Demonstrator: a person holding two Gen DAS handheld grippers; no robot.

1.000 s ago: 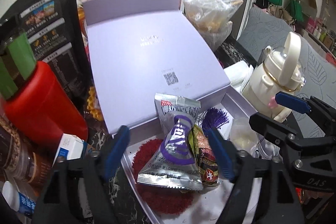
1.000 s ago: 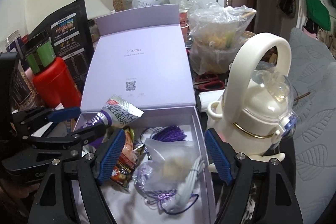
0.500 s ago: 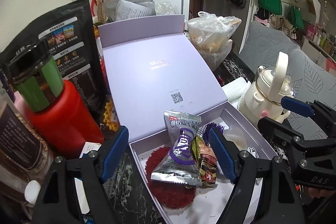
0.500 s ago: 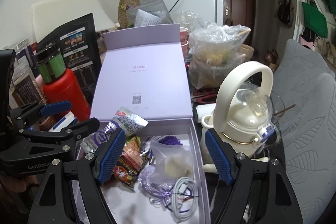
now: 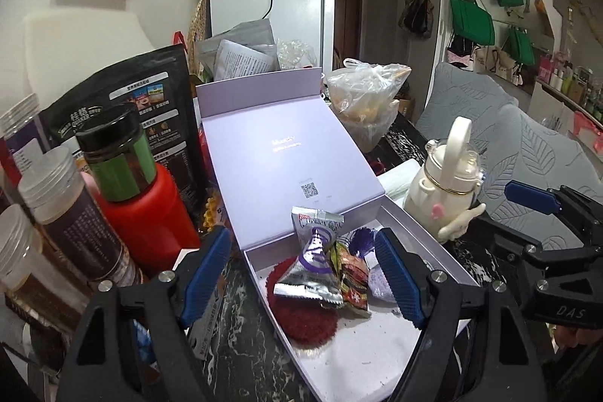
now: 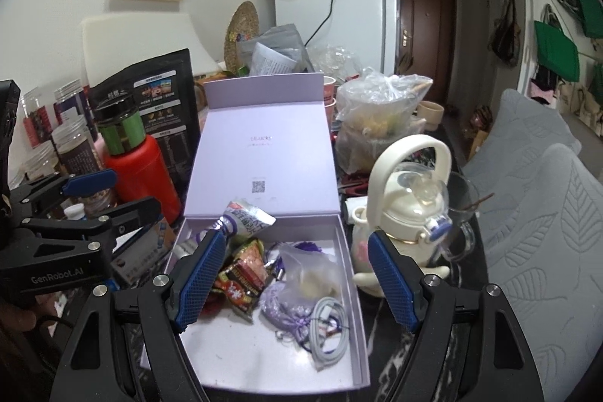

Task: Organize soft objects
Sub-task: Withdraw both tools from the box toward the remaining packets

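A lilac box (image 5: 458, 268) (image 6: 360, 323) lies open on the dark table, its lid (image 5: 286, 168) (image 6: 264, 153) propped up behind. Inside are a silver snack packet (image 5: 314, 262) (image 6: 245, 219), a red-green snack bag (image 5: 352, 275) (image 6: 245, 275), a dark red fluffy pad (image 5: 299, 313), a clear bag (image 6: 309, 275), a lilac pouch (image 6: 280, 307) and a white cable (image 6: 328, 330). My left gripper (image 5: 301, 283) hovers open above the box's left part, nothing between its fingers. My right gripper (image 6: 297, 283) hovers open above the box as well, holding nothing.
A red bottle (image 5: 145, 210) (image 6: 145, 172), jars (image 5: 71, 217) and a black pouch (image 5: 147, 108) crowd the left. A cream kettle-shaped bottle (image 5: 450, 187) (image 6: 409, 210), a glass mug (image 6: 458, 213) and a filled plastic bag (image 6: 377, 123) stand right. A grey sofa (image 6: 546, 213) lies beyond.
Both grippers have risen and pulled back from the box, so more of the lid, table and room shows. Their jaws kept the same width. The box contents have not moved.
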